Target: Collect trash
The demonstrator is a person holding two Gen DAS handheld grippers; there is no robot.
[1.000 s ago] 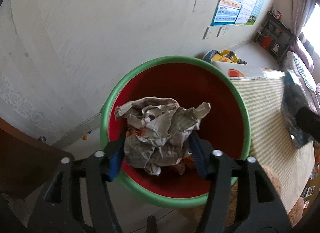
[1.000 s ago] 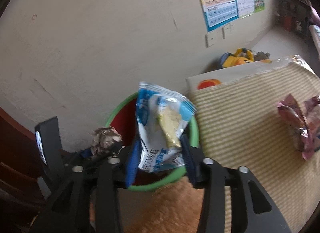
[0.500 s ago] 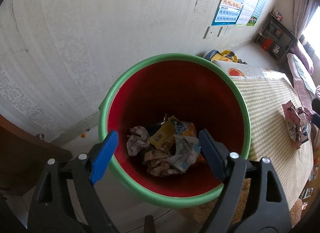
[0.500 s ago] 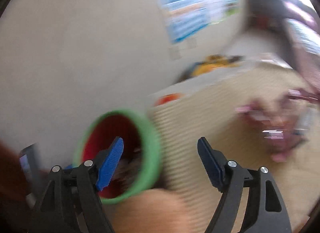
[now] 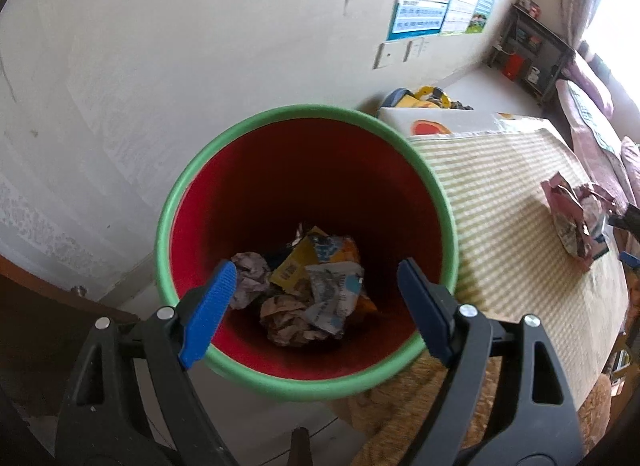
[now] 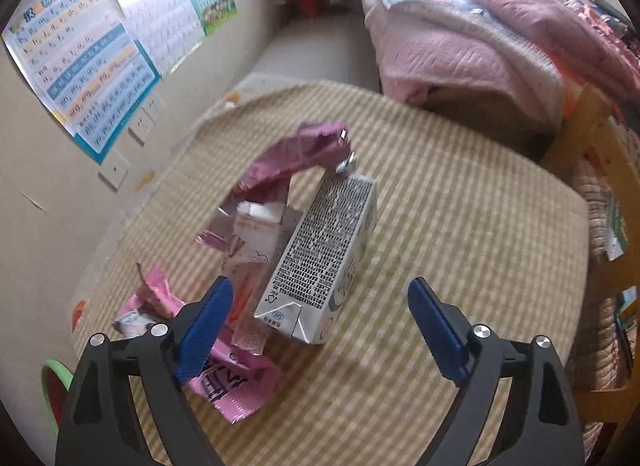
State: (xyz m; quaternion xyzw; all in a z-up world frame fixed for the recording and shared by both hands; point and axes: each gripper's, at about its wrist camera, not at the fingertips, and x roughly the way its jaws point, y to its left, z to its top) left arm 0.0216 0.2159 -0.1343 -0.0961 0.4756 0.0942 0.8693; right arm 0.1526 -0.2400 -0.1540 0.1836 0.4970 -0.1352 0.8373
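My left gripper (image 5: 316, 306) is open and empty above the red bin with a green rim (image 5: 180, 193). Crumpled paper (image 5: 288, 320) and snack wrappers (image 5: 316, 258) lie at the bin's bottom. My right gripper (image 6: 318, 322) is open and empty over the striped mat (image 6: 460, 234). Just ahead of it lies a white drink carton (image 6: 324, 258) on its side. Pink wrappers (image 6: 228, 378) lie to its left, and a crumpled pink foil bag (image 6: 296, 153) lies behind. The pink wrappers also show in the left wrist view (image 5: 576, 221).
The bin stands on the floor by a white wall (image 5: 200, 45) at the mat's edge. Its rim shows at the lower left of the right wrist view (image 6: 54, 370). Posters (image 6: 88, 77) hang on the wall. Pink bedding (image 6: 480, 37) lies behind the mat. A dark wooden edge (image 5: 52, 306) is at left.
My left gripper opened and the crumpled paper fell into the bin. My right gripper let go of the blue and white wrapper, then swung right to face the carton and pink wrappers.
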